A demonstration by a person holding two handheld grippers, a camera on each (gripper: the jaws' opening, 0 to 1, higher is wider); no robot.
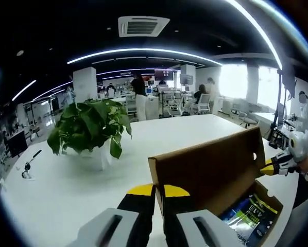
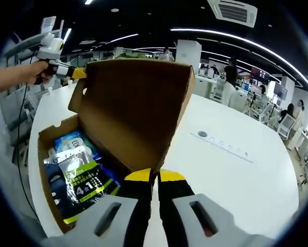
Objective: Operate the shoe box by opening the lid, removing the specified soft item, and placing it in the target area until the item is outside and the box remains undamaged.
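Observation:
A brown cardboard shoe box (image 2: 44,154) lies on the white table (image 2: 236,175) with its lid (image 2: 133,108) raised upright. Inside rests a soft blue, green and white packet (image 2: 79,172), seen under the lid as the same packet (image 1: 249,213) in the left gripper view. My left gripper (image 1: 159,191) is shut on one corner of the lid (image 1: 210,170). My right gripper (image 2: 155,176) is shut on the opposite corner. The right gripper (image 1: 270,167) enters from the right, held by a hand. The left gripper (image 2: 74,73) touches the lid's far upper corner.
A leafy potted plant (image 1: 89,126) stands on the table left of the box. A small dark tool (image 1: 28,167) lies near the table's left edge. A flat socket panel (image 2: 223,144) is set into the tabletop. Office desks, chairs and people fill the background.

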